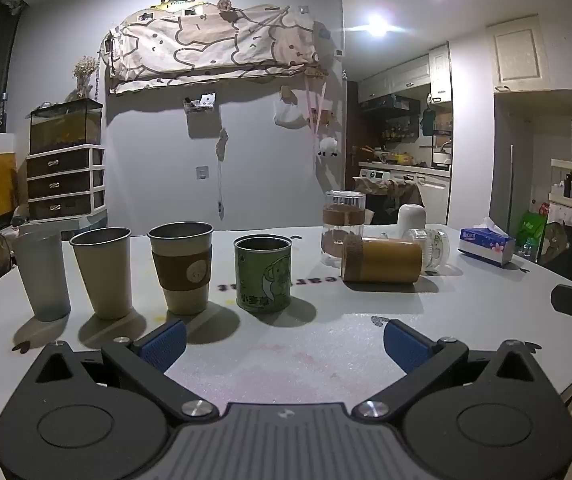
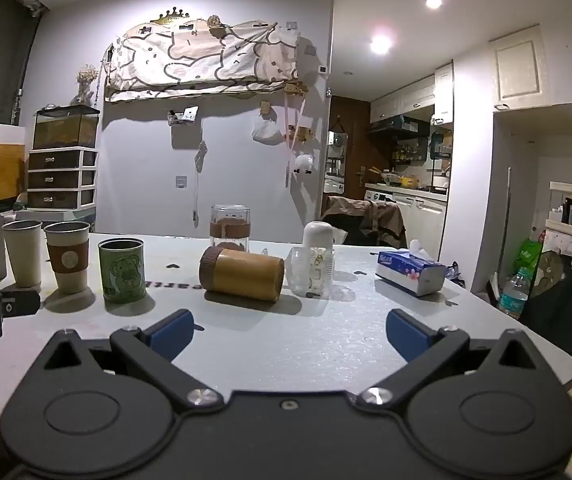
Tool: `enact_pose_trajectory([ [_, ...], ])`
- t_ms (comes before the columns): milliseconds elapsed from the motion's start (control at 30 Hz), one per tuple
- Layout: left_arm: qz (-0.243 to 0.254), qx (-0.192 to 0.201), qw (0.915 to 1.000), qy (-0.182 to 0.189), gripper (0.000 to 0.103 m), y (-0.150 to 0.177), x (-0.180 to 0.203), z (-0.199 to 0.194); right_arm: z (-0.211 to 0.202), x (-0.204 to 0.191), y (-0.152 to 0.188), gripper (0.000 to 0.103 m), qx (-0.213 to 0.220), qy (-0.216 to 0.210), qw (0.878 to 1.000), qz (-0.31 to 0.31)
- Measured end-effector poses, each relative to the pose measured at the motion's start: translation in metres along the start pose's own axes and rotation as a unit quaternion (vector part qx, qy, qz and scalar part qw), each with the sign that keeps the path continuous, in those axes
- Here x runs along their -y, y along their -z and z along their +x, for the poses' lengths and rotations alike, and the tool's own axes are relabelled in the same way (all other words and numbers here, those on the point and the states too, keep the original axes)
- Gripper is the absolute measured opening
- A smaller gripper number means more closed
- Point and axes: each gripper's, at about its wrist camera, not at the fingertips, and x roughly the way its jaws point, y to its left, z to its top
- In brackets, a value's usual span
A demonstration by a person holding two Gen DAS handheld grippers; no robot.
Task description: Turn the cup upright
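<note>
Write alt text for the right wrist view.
A brown bamboo-look cylindrical cup lies on its side on the white table, ahead of the open, empty right hand-held gripper. Four upright cups stand at left.

Beside the matt bamboo-look cup (image 2: 241,273) with its ribbed brown band lie clear glossy plastic cups (image 2: 312,270), left of it a glossy printed green tin (image 2: 122,271) and dull metal tumblers (image 2: 23,253), all on a matt, slightly grainy white table (image 2: 326,344).
</note>
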Motion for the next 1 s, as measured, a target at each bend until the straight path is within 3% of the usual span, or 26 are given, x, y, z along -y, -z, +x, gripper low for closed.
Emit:
enact_pose_trajectory([
  [1000, -0.001, -0.002, 1.0000, 0.000, 0.103, 0.000, 0.000, 0.000, 0.004, -0.011, 0.008, 0.103, -0.004, -0.004, 1.000, 0.001],
])
